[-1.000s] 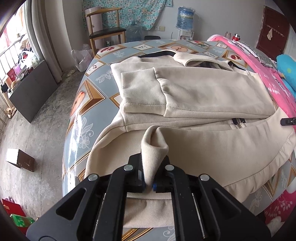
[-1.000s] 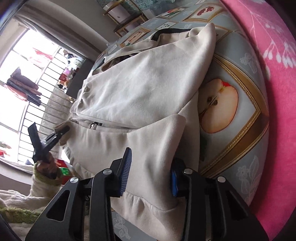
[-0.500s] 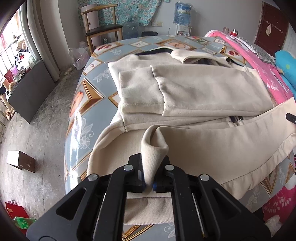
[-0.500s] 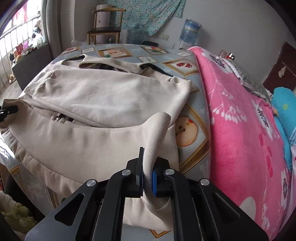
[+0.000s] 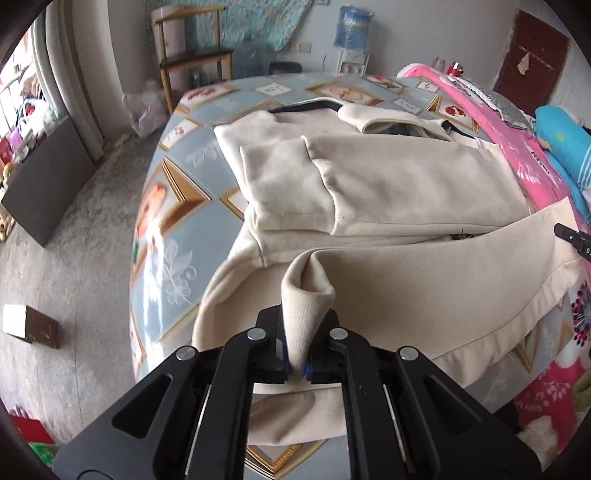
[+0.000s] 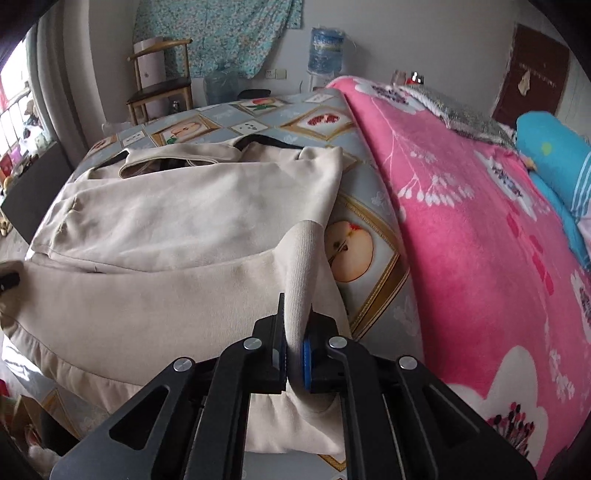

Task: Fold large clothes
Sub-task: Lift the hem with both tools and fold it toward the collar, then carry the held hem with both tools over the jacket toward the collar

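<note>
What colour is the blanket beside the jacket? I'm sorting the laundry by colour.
Bright pink with white flower prints; the blanket shows best in the right wrist view.

Setting: a lived-in bedroom in a home.

- Bed point(image 6: 373, 206) with a blue sheet printed with framed fruit pictures; a pink flowered blanket point(image 6: 480, 240) lies along one side, and a blue pillow point(image 6: 546, 147) sits at the far end.
- Wooden chair point(image 5: 192, 59) against the far wall, below a hung teal floral cloth point(image 6: 221, 33).
- Water dispenser point(image 6: 325, 51) carrying a blue bottle, near a wall socket.
- Dark brown door point(image 5: 528, 62) in the corner.
- Grey curtain point(image 5: 70, 74) beside a bright window with railing bars.
- Bare concrete floor point(image 5: 66, 258); a small cardboard box point(image 5: 29, 325) rests on it.
- Dark low cabinet point(image 5: 40, 184) under the window, with household clutter behind it.
</note>
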### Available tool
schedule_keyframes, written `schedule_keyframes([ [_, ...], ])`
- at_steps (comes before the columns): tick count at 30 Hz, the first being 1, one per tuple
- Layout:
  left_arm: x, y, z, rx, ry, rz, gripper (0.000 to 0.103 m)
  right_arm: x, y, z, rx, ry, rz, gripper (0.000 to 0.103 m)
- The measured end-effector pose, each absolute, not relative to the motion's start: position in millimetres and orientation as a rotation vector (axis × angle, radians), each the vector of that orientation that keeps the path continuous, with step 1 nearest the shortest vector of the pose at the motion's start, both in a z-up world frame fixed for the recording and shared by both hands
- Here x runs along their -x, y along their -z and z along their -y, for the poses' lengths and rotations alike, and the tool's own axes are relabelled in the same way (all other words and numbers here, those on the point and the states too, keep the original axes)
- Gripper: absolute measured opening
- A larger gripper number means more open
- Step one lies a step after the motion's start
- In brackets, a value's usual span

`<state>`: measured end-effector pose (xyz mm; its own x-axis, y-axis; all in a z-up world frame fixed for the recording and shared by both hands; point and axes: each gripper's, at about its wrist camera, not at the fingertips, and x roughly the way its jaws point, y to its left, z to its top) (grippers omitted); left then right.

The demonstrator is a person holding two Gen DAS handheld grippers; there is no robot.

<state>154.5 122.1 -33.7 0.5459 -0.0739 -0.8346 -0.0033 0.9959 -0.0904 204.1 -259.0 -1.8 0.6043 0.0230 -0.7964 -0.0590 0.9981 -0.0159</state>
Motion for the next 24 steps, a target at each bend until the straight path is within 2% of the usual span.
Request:
schedule_keyframes([
  [3,-145.7,14.9,-111.3,-0.031,0.025,-0.909,0.005,-204.0,-4.1,262.4,0.013,-0.028,-0.891,0.006],
  [7,-175.7,51.4,-129.1,0.088,0.050,-1.041,0.005,-226.9,25.0,264.7,-0.019,0.006,-0.962,0.006],
  [24,-172.6,58.8,-119.0,-0.008,0.071,-1.020,0.005,-218.9,24.6,242.8,0.099,0.112,-0.915,0.006],
])
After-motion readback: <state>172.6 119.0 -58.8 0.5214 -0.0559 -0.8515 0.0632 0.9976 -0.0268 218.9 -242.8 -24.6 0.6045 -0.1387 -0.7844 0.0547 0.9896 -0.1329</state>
